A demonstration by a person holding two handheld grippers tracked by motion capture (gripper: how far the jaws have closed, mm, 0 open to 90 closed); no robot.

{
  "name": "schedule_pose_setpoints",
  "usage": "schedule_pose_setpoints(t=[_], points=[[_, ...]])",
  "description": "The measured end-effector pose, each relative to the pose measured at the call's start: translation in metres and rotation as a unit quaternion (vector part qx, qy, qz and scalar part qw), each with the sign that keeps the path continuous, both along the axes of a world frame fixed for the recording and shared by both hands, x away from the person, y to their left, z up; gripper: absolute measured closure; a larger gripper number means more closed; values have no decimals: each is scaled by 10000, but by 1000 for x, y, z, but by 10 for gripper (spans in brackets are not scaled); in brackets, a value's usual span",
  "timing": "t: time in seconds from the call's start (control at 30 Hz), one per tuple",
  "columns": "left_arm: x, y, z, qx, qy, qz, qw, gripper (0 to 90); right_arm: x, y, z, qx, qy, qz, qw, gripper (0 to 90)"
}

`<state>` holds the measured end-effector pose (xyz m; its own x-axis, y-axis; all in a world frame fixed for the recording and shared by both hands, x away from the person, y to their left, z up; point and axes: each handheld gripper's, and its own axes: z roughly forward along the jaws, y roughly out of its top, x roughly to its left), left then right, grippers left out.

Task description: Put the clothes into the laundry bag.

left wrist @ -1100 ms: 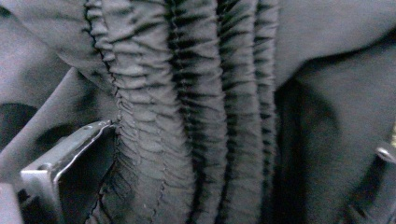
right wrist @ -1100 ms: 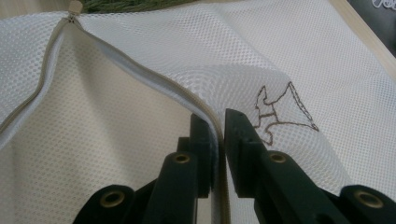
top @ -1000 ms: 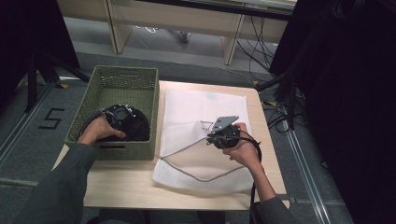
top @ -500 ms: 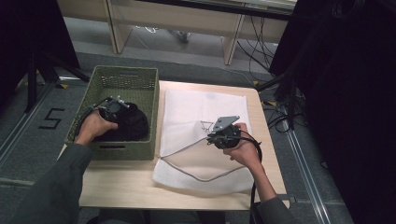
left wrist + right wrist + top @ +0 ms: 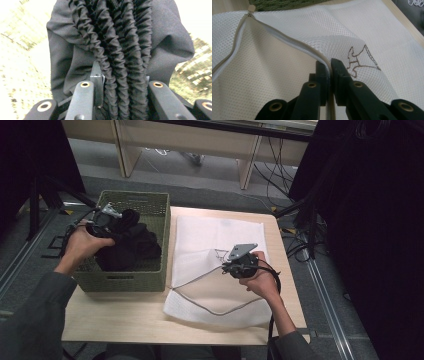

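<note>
A black ruched garment [image 5: 127,245] hangs partly lifted over the green basket [image 5: 150,200] at the table's left. My left gripper [image 5: 107,215] has just closed and is shut on a bunch of its gathered fabric [image 5: 120,37], which fills the space between the jaws [image 5: 120,82]. A white mesh laundry bag [image 5: 215,230] lies flat on the table's right half. My right gripper [image 5: 227,267] pinches the bag's zippered edge [image 5: 287,40] and holds it slightly raised; its jaws [image 5: 329,65] have just closed a little further on that edge.
The wooden table [image 5: 115,320] has a bare strip along its front. A brown stitched figure [image 5: 360,60] marks the bag beside the right jaws. Cables and dark stands crowd the floor at the right and far left.
The left hand has risen out of the basket, pulling the black garment up with it. The right hand has stayed on the bag's edge.
</note>
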<state>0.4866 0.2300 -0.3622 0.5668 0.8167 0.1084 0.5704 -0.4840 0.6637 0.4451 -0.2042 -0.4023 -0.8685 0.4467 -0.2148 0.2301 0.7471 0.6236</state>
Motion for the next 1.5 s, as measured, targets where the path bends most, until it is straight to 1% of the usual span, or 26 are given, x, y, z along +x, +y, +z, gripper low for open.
schedule_pose_setpoints(t=[0.03, 0.2, 0.27, 0.3, 0.37, 0.43, 0.53, 0.57, 0.6, 0.7, 0.73, 0.77, 0.8, 0.83, 0.87, 0.9, 0.97, 1.0, 1.03, 1.1, 1.17, 1.23, 1.3, 1.33, 1.43, 1.5], points=[[-6, 1, 12, -117, -96, -20, 9999, 694, 0, 0, 0, 4, 8, -5, 10000, 862], [-28, 3, 40, -367, -320, -233, 9985, 694, -1, -1, 3, 59, -63, -37, 10000, 867], [-37, 1, 49, -396, -393, -316, 9979, 694, -1, 0, 5, 68, -96, -42, 9999, 867], [-40, 0, 53, -418, -394, -358, 9977, 694, -1, 0, 6, 68, -104, -60, 9999, 868], [-49, -3, 63, -609, -407, -461, 9962, 694, 0, 1, 7, 85, -106, -52, 9999, 867], [-57, -6, 72, -653, -437, -580, 9952, 695, 0, 3, 9, 101, -128, -47, 9999, 867], [-70, -8, 88, -833, -491, -762, 9924, 695, 0, 2, 11, 116, -125, -80, 9998, 867], [-74, -9, 93, -912, -537, -787, 9913, 695, -1, 2, 11, 165, -50, -214, 9996, 867], [-79, -9, 98, -975, -511, -892, 9899, 694, 2, 1, 11, 151, -125, -83, 9998, 867], [-90, -13, 105, -1071, -526, -1059, 9872, 694, 2, 0, 11, 152, -117, -92, 9998, 867], [-95, -15, 107, -1140, -552, -1097, 9859, 694, 2, 0, 11, 158, -119, -98, 9998, 867], [-100, -17, 109, -1227, -553, -1198, 9836, 695, 2, 0, 11, 170, -98, -137, 9997, 867], [-100, -17, 109, -1227, -553, -1198, 9836, 695, 2, 0, 11, 170, -98, -137, 9997, 867], [-105, -19, 111, -1333, -550, -1287, 9812, 695, 2, 0, 11, 148, -124, -93, 9998, 867], [-112, -24, 115, -1576, -526, -1457, 9753, 695, 2, 0, 11, 147, -121, -80, 9998, 867], [-117, -29, 118, -1642, -510, -1610, 9719, 695, 3, 0, 11, 159, -117, -88, 9998, 867], [-124, -38, 121, -1601, -511, -1768, 9698, 695, 3, 1, 11, 147, -115, -70, 9998, 867], [-124, -38, 121, -1601, -511, -1768, 9698, 695, 3, 1, 11, 147, -115, -70, 9998, 867], [-133, -50, 123, -1562, -504, -1965, 9667, 694, 3, 2, 10, 131, -121, -61, 9998, 867], [-141, -64, 122, -1535, -452, -2216, 9619, 694, 3, 1, 11, 146, -103, -74, 9998, 867], [-148, -77, 120, -1530, -370, -2470, 9561, 694, 4, 1, 11, 159, -95, -108, 9998, 867], [-153, -91, 115, -1555, -282, -2714, 9494, 693, 3, 1, 11, 159, -98, -104, 9998, 867], [-154, -101, 109, -1594, -212, -2857, 9448, 693, 3, 1, 11, 183, -79, -146, 9997, 867], [-154, -108, 104, -1610, -160, -2959, 9414, 693, 3, 1, 11, 181, -78, -142, 9997, 867], [-154, -125, 88, -1654, 1, -3159, 9343, 693, 4, 0, 12, 179, -104, -90, 9997, 867], [-151, -140, 72, -1566, 202, -3291, 9310, 692, 4, -1, 12, 214, -87, -132, 9996, 867]])
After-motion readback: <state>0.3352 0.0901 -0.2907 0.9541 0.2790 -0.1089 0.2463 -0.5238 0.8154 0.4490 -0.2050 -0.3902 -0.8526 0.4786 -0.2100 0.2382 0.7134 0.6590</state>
